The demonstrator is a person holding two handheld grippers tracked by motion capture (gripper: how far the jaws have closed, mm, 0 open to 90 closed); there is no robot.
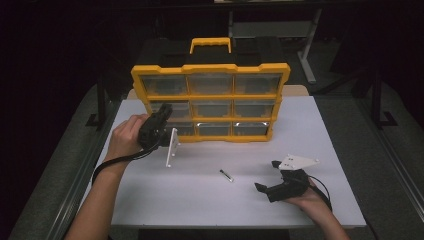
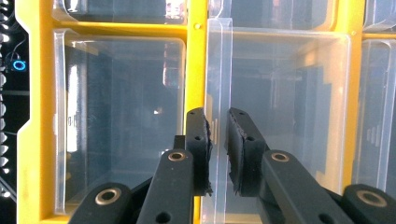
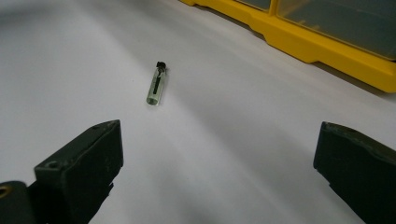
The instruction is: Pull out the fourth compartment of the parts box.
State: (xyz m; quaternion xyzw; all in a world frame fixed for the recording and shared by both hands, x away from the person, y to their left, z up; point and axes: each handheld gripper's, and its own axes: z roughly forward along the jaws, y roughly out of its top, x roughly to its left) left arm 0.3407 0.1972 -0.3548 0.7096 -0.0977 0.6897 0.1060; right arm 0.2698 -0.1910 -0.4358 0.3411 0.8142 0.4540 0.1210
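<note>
Here the left gripper (image 2: 218, 140) has its jaws clenched on the thin clear front lip of a drawer (image 2: 219, 70) in the yellow organizer (image 1: 210, 102); in the left gripper view that lip rises as a narrow see-through strip from between the two black pads (image 2: 200, 140) up the middle of the frame. In the high view the gripper sits at the organizer's lower left corner, left of centre in the picture. The drawer looks like light, stiff, slick plastic, so it will likely slide out easily but could slip from the pads or flex if pulled askew; the lip is probably the only sound place to hold it. The small vial (image 1: 226, 175) lies on the white table (image 1: 200, 200) at lower centre of the high view, well apart from the organizer. It seems light, smooth and apt to roll, perhaps fragile; gripping across its clear body should suit. The right gripper (image 3: 217, 163) rests at lower right with jaws spread wide and empty, the vial ahead of them, toward the upper left in its view.
</note>
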